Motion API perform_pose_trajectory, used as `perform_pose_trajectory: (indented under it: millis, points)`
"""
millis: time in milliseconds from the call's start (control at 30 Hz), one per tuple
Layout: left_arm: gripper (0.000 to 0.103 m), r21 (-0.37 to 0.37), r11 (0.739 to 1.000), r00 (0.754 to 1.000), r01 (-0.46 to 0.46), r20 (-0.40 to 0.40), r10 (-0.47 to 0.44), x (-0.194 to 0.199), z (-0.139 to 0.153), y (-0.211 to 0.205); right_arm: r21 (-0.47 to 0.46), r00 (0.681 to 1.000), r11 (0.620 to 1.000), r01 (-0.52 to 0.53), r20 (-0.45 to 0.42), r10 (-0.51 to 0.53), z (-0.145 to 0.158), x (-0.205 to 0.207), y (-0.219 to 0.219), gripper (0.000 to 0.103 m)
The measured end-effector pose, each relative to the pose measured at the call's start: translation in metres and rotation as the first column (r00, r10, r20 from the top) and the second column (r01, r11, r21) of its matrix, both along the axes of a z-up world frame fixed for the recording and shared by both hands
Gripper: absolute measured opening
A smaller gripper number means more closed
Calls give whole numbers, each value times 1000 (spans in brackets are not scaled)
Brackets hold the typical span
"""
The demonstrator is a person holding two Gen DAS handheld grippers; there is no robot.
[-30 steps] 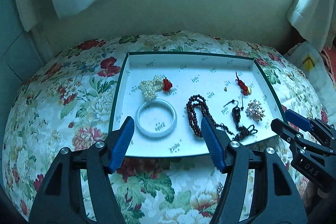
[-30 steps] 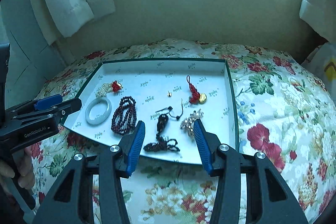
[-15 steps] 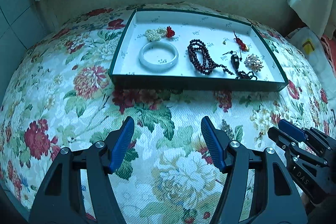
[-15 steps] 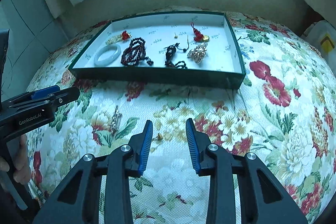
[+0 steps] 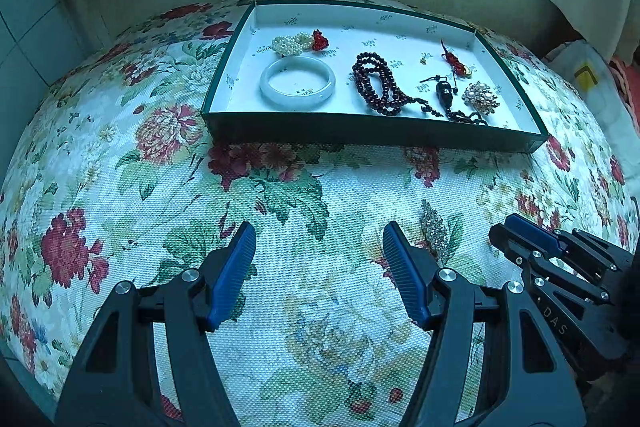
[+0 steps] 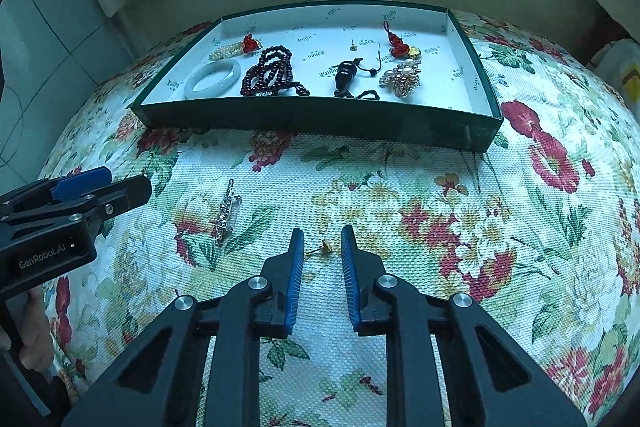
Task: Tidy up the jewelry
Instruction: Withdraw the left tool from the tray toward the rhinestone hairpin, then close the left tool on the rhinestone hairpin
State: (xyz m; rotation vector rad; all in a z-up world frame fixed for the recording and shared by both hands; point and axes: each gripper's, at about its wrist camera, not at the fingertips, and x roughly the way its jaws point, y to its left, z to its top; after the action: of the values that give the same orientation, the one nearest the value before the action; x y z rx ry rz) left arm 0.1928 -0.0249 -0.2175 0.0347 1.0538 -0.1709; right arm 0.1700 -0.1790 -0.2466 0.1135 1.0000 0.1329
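1. Right hand-held gripper (image 6: 322, 233): low over the floral tablecloth (image 6: 400, 195), jaws narrowed to a slim gap and just now closing, not yet pressing on anything.
2. Between its blue fingertips (image 6: 297, 241): a small gold earring stud (image 6: 323, 248), flat on the cloth, apart from both pads.
3. Left hand-held gripper (image 5: 319, 233): jaws spread wide, nothing between them, only cloth below.
4. Just right of its right finger: a sparkling rhinestone hair clip (image 5: 435, 229), loose on the table; the same clip also seen in the right wrist view, between the two grippers.
5. Green-walled tray (image 6: 320, 115) with white lining: farther back on the table, well apart from both grippers.
6. Inside the tray, left to right: pearl piece with red flower (image 5: 298, 42), pale jade bangle (image 5: 297, 81) in front of it, dark red bead strand (image 5: 378, 83), black pendant on cord (image 5: 445, 91), rhinestone brooch (image 5: 481, 98).
7. Toward the tray's back wall: a second small gold stud (image 6: 353, 47) and a red knot charm with a gold bead (image 6: 402, 47).
8. Bottom left of the right wrist view: part of a person's hand (image 6: 34, 331) on the left gripper's handle.
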Motion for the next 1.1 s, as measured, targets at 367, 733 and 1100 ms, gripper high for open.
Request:
perform_pose_trajectory:
  millis: [367, 733, 1100]
  points:
    - [65, -5, 1000, 1000, 15, -8, -15, -2, -3, -6, -20, 1000, 1000, -4, 8, 4, 0, -1, 1, 8]
    - [65, -28, 998, 998, 54, -12, -54, -4, -1, -19, -12, 1000, 1000, 17, 19, -16, 7, -7, -10, 6]
    - [61, -40, 990, 991, 133, -24, -134, 0, -10, -55, -1, 998, 998, 65, 18, -65, 9, -15, -33, 6]
